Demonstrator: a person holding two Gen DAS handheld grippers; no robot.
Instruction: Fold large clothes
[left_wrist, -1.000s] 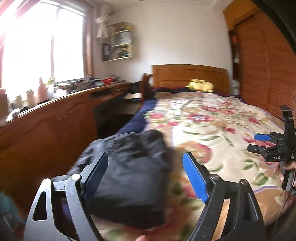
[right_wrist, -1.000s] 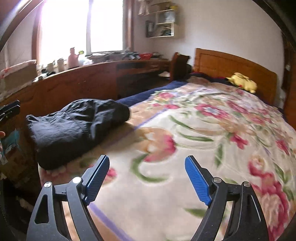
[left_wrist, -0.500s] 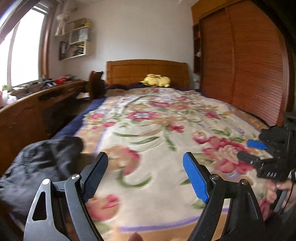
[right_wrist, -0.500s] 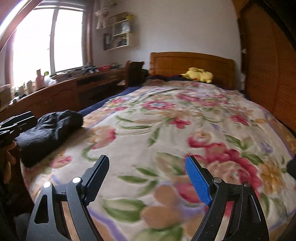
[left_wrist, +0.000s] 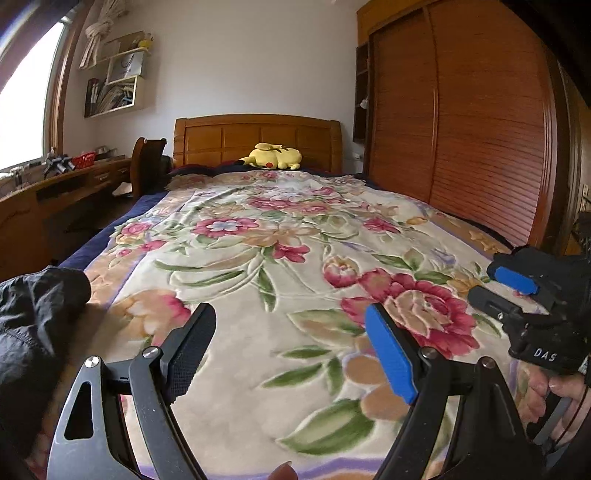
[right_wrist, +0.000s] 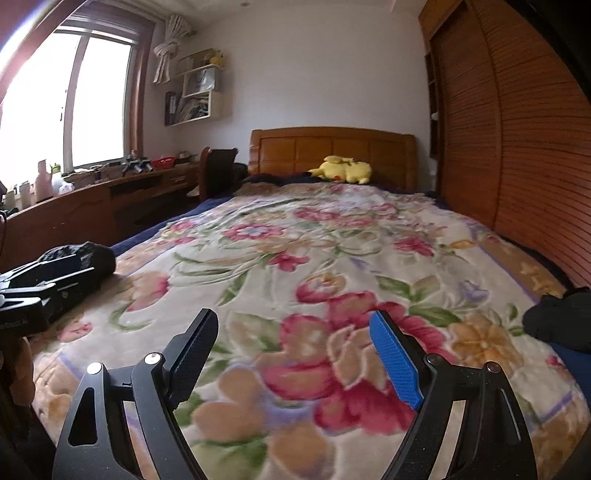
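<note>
Both views have swung rightward since the earlier frames, from window and tabletop toward the wardrobe (left_wrist: 461, 122). One folded black garment (left_wrist: 35, 317) lies at the left foot corner of the floral bedspread (left_wrist: 266, 266); a second dark garment (right_wrist: 557, 317) rests at the right edge. Two sets of tongs appear, left tongs (left_wrist: 291, 339) and right tongs (right_wrist: 295, 354), each spread wide with nothing between the pads. One yellow plush toy (left_wrist: 273, 157) lies against the headboard (left_wrist: 255, 138).
</note>
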